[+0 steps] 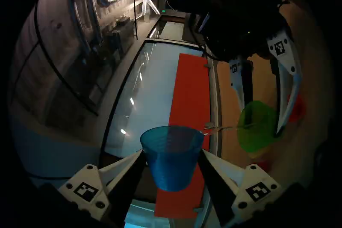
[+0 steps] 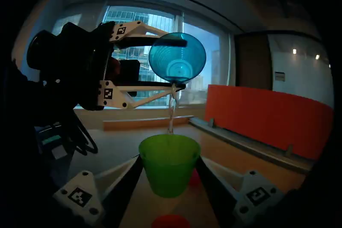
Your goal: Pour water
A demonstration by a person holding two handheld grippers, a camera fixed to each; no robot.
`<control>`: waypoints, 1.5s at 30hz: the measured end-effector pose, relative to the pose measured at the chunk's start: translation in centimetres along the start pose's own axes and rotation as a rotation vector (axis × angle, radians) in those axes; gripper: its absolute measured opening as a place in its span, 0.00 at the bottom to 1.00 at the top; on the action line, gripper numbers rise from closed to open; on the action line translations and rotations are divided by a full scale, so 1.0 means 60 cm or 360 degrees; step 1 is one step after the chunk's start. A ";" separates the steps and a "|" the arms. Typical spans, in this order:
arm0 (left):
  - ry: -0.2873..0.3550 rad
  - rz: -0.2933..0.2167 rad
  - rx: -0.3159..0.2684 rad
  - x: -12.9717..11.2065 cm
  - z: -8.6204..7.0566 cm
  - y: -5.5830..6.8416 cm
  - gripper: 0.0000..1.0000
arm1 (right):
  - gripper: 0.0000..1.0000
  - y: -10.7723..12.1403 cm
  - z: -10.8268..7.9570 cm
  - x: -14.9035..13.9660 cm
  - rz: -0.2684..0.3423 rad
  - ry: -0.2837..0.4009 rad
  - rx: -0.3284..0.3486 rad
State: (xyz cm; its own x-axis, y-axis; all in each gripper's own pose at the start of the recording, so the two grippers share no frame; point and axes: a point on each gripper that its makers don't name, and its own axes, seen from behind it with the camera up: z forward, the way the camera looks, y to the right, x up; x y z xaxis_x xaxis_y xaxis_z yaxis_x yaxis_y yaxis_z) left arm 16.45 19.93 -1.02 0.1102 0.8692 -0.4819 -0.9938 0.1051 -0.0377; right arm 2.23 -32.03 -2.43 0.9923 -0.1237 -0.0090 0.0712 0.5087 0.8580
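Pour under way.

- Left gripper (image 2: 179, 63): fingers clenched on the blue cup (image 2: 177, 57), one above and one below. The cup is tipped onto its side with its mouth towards the right gripper view.
- A thin thread of water (image 2: 172, 108) drops from the lower rim.
- Right gripper (image 2: 169, 160): fingers grasp the green cup (image 2: 169, 168) on both sides, upright, directly under the blue one. It appears to be lifted off the tabletop (image 2: 124, 142).
- The stream enters inside the green rim, towards its far side. The fill level is hidden.

Doing it well, as I judge it:
- Hold the green cup level and still.
- Shift it a touch so the stream lands mid-mouth rather than near the rim.
- Add tilt to the blue cup slowly; a sudden roll would throw water past the far rim.
- Keep the cups apart, with no contact between rims.

Room:
- The red partition (image 2: 265, 116) runs along the tabletop's edge, near on the right of the right gripper view, so there is little swing that way.
- Open tabletop lies towards the window (image 2: 141, 22) edge.
- A red round thing (image 2: 171, 221) sits on the tabletop below the green cup; any spill lands there.
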 end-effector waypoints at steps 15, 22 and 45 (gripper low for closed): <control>-0.0003 0.0126 0.0020 0.006 0.006 0.005 0.83 | 0.88 0.001 0.000 0.001 0.0002 0.0008 -0.0004; -0.0004 0.0209 0.0026 0.011 0.008 0.007 0.83 | 0.88 0.005 0.000 0.004 0.0001 0.0014 -0.0009; 0.0017 0.0415 0.0049 0.025 0.006 0.006 0.83 | 0.89 0.010 -0.003 0.002 -0.0003 0.0019 -0.0018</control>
State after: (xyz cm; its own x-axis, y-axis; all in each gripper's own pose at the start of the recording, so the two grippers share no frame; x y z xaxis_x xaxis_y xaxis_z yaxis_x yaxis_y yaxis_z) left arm 16.26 21.45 -1.46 -0.1499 0.8639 -0.4809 -0.9875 -0.1070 0.1157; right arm 2.42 -31.60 -1.99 0.9933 -0.1146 -0.0166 0.0740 0.5179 0.8522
